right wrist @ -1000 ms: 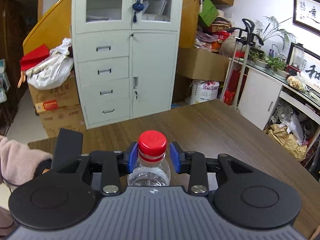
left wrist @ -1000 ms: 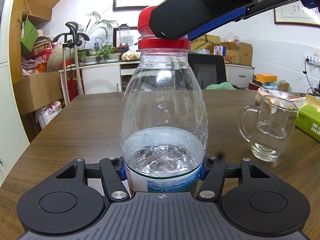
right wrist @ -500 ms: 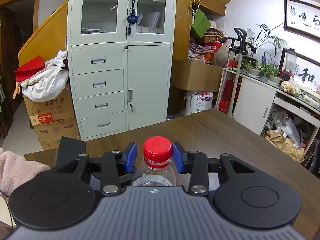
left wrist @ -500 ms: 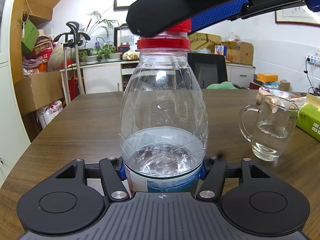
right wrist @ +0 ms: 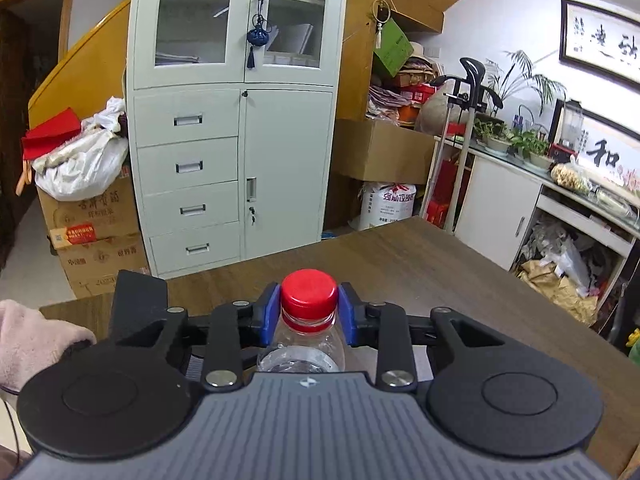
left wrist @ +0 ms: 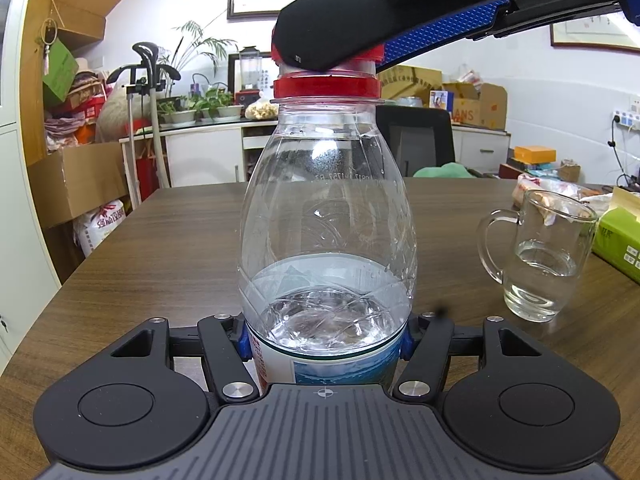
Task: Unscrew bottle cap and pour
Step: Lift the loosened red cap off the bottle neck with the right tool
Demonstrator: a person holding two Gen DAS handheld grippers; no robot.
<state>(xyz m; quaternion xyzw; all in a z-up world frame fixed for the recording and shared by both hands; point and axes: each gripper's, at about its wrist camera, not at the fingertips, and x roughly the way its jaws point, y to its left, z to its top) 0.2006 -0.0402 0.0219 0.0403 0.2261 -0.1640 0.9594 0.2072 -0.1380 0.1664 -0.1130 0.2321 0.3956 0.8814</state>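
Note:
A clear plastic bottle (left wrist: pixel 326 216), about a third full of water, stands upright on the brown table (left wrist: pixel 168 240). My left gripper (left wrist: pixel 325 344) is shut on its lower labelled body. Its red cap (right wrist: pixel 308 294) sits raised above the red neck ring (left wrist: pixel 326 88), with a strip of bare neck showing between them. My right gripper (right wrist: pixel 308 314) is shut on the cap from the side, its blue pads (right wrist: pixel 269 312) pressed against it. In the left wrist view the right gripper's finger (left wrist: pixel 360 28) crosses over the cap and hides most of it.
A glass mug (left wrist: pixel 540 256) with a little water stands on the table to the bottle's right. A green tissue box (left wrist: pixel 618 236) lies beyond it at the right edge. A person's pink sleeve (right wrist: pixel 36 340) shows at the left of the right wrist view.
My right gripper closed from beside the cap onto it and turned. The cap has risen off the neck ring. The bottle and my left gripper have stayed put.

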